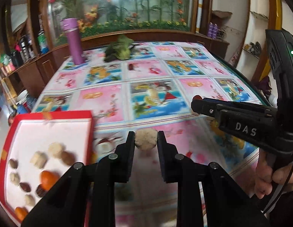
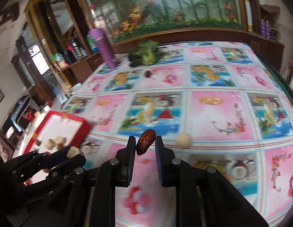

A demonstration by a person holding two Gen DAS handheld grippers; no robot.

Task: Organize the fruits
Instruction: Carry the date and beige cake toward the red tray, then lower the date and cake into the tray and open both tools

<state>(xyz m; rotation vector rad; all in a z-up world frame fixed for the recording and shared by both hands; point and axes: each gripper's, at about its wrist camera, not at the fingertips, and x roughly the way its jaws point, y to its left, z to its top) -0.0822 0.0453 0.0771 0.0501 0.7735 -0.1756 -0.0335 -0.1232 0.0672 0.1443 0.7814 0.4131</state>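
Pinching a pale, bumpy round fruit (image 1: 146, 139) in my left gripper (image 1: 146, 141) right of the red-rimmed tray (image 1: 51, 115), my right gripper (image 2: 145, 144) clamped a glossy brown date (image 2: 145, 144); both seemed light, crushable, best held mid-body.

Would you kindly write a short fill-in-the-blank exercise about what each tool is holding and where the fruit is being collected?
1. The left tool grips a rough, pale ____ fruit.
2. The right tool grips a glossy dark ____ date.
3. Sorted fruits lie in the box with the ____ rim.
4. The tall bottle at the far edge is ____.

Missing words: beige; red; red; purple
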